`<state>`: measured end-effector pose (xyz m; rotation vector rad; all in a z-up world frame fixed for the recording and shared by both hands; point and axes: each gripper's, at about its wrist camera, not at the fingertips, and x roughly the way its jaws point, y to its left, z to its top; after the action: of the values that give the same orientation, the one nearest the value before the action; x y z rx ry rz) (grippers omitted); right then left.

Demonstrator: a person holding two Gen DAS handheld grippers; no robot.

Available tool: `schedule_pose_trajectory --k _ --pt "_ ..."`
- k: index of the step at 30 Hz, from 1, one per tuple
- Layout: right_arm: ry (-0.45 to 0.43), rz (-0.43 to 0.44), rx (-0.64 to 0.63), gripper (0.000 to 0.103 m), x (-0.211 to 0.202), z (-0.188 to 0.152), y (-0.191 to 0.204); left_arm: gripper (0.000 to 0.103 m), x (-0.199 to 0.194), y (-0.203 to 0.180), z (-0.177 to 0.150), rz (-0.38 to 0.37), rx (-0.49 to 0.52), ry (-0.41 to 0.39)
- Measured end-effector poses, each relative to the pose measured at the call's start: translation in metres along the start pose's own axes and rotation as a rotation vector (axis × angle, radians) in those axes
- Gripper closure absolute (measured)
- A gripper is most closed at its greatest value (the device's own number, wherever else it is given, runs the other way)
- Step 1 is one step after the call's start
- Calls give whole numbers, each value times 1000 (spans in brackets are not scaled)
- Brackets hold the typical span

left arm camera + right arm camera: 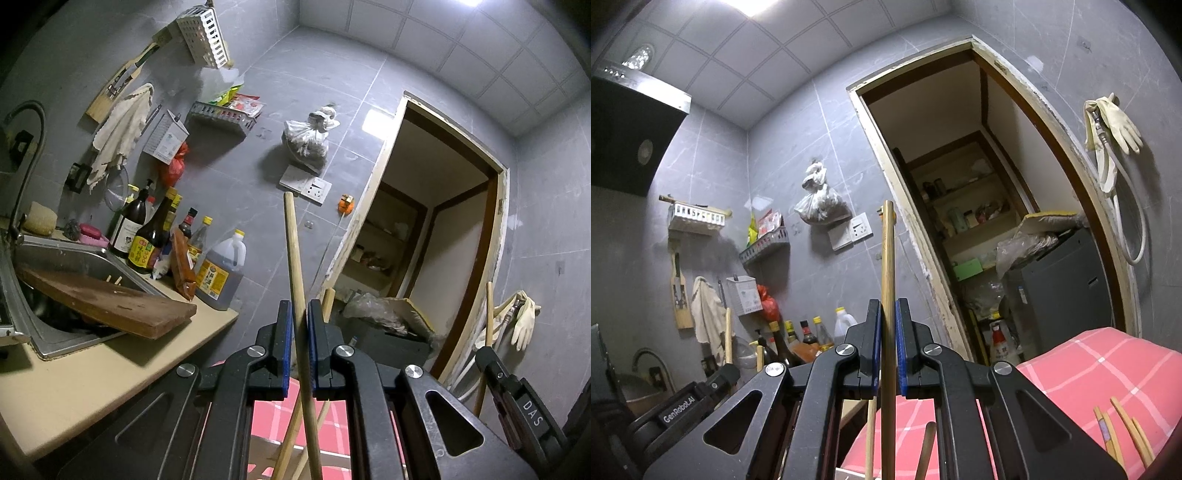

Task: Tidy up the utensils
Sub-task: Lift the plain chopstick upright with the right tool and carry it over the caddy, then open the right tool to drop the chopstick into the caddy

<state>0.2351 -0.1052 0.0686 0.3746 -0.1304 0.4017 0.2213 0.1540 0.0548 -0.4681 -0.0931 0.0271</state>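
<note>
The left gripper (299, 314), black with blue pads, has its jaws pressed nearly together on a pale round wooden stick (293, 251), likely a chopstick or a utensil handle. The stick runs up between the pads and tilts slightly left, its blunt top end well above the fingertips; its lower part passes down behind the gripper body over a pink checked cloth (291, 410). A second, similar stick end (328, 301) shows just right of the right pad, outside the grip.

The right gripper (888, 314), of the same build, is likewise closed tight, pinching a darker, brownish round wooden stick (888, 258) that stands almost upright between its blue pads. Below it, more pale sticks (870, 435) lie against the pink checked cloth (1089, 373), and a few flat wooden utensil ends (1123, 432) show at lower right.

In the left wrist view, a beige counter (92, 373) lies to the left, with a steel sink (66, 258) holding a brown wooden cutting board (110, 302) propped at a slant. Behind the sink stands a cluster of sauce and oil bottles (177, 247).

Farther off, the grey tiled wall (332, 92) carries a white slotted rack (205, 37), a hanging cloth, a plastic bag (306, 138) and a socket plate. An open doorway (979, 203) leads to shelves, and a pale rubber glove (1119, 125) hangs beside it.
</note>
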Motion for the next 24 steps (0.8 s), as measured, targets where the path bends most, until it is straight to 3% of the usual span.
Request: schedule_pose_trajectory --k 13,24 --pt "13 5 -2 97 1 -5 3 97 -11 4 30 43 -1 -87" --pt "35 1 -13 97 1 -7 4 97 0 5 12 43 28 -1"
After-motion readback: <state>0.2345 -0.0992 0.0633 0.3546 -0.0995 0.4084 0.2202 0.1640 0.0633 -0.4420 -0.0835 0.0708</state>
